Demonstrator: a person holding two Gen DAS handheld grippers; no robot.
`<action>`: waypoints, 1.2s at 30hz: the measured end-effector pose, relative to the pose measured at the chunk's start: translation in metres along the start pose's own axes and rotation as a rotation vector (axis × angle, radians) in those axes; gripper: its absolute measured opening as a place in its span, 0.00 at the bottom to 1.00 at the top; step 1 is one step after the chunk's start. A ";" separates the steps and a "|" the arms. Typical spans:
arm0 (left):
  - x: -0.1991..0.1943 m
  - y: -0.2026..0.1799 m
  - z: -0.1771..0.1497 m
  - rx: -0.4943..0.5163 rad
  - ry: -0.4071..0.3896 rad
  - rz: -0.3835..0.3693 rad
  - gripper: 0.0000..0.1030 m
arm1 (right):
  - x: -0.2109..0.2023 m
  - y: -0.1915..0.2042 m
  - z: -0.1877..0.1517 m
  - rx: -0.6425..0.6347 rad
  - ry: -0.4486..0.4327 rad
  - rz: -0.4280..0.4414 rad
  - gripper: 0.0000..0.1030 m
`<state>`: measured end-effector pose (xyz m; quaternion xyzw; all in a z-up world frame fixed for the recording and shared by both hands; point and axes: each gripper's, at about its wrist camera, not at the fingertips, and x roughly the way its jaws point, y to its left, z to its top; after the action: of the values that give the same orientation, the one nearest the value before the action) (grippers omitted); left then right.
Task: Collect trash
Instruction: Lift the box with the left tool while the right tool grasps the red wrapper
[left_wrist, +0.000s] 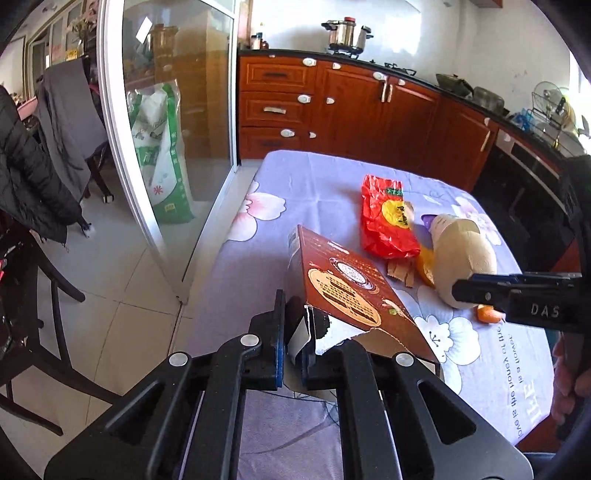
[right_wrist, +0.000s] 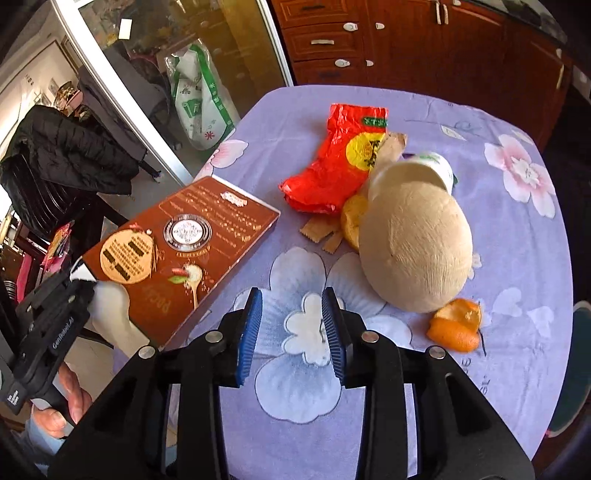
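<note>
My left gripper (left_wrist: 295, 332) is shut on the torn white flap of a brown cardboard box (left_wrist: 354, 288), which hangs tilted over the table's left edge. The right wrist view shows the same box (right_wrist: 184, 251) and the left gripper (right_wrist: 74, 291) at its corner. My right gripper (right_wrist: 291, 325) stands open over the flowered cloth with nothing between its pads. Beyond it lie a pale husked coconut (right_wrist: 417, 251), orange peel (right_wrist: 458, 325), a red wrapper (right_wrist: 336, 162), a paper cup (right_wrist: 436, 166), yellow peel (right_wrist: 351, 221) and small cardboard scraps (right_wrist: 321, 229).
The table wears a lilac flowered cloth (right_wrist: 517, 229). Left of it are a glass sliding door (left_wrist: 177, 110), a green-and-white sack (left_wrist: 162, 155) and chairs draped with dark jackets (left_wrist: 33, 173). Red-brown kitchen cabinets (left_wrist: 351, 107) stand behind. A hand (right_wrist: 70, 402) holds the left gripper.
</note>
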<state>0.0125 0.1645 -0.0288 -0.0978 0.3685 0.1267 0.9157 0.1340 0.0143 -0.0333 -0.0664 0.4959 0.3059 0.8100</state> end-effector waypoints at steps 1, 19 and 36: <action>0.001 0.002 0.001 0.000 -0.004 0.006 0.06 | 0.004 0.003 0.009 -0.010 -0.004 -0.002 0.40; 0.064 0.047 0.025 -0.011 0.063 0.009 0.06 | 0.112 0.019 0.074 -0.128 0.097 -0.189 0.09; 0.006 0.018 0.065 -0.005 -0.136 0.004 0.02 | -0.014 0.028 0.084 -0.081 -0.181 -0.154 0.03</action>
<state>0.0538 0.1999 0.0115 -0.0905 0.3055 0.1357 0.9381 0.1778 0.0649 0.0261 -0.1093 0.4013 0.2673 0.8692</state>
